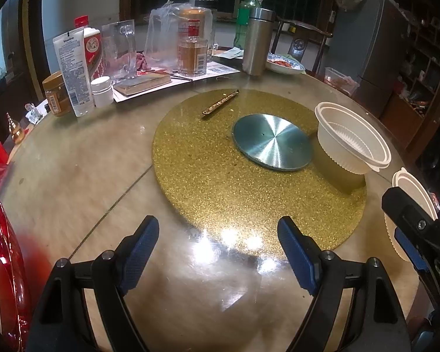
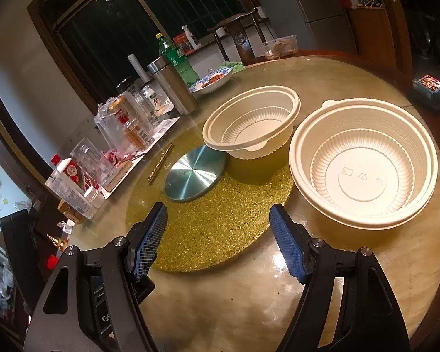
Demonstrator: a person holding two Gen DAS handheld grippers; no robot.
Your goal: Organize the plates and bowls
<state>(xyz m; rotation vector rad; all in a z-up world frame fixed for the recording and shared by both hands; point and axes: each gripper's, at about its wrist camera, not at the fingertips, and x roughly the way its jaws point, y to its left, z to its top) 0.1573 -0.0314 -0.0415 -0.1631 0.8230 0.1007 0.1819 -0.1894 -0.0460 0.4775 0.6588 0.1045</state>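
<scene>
From the left wrist, the left tongs (image 1: 217,252) are held wide open and empty; the stacked bowls (image 1: 352,140) stand far right.

From the right wrist, the right tongs (image 2: 217,240), likewise spread and empty, are nearer the single bowl (image 2: 363,164), just ahead-right on the worktop (image 2: 352,264).

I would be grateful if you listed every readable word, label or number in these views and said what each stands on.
"Vaseline", faintly, heads the white tube.
The red-capped bottle carries a label too blurred to read.
The liquor bottle has a label and barcode too small to read.
The green bottle has an unreadable label.
The nearer bowl has embossed marks on its base, not legible.
</scene>
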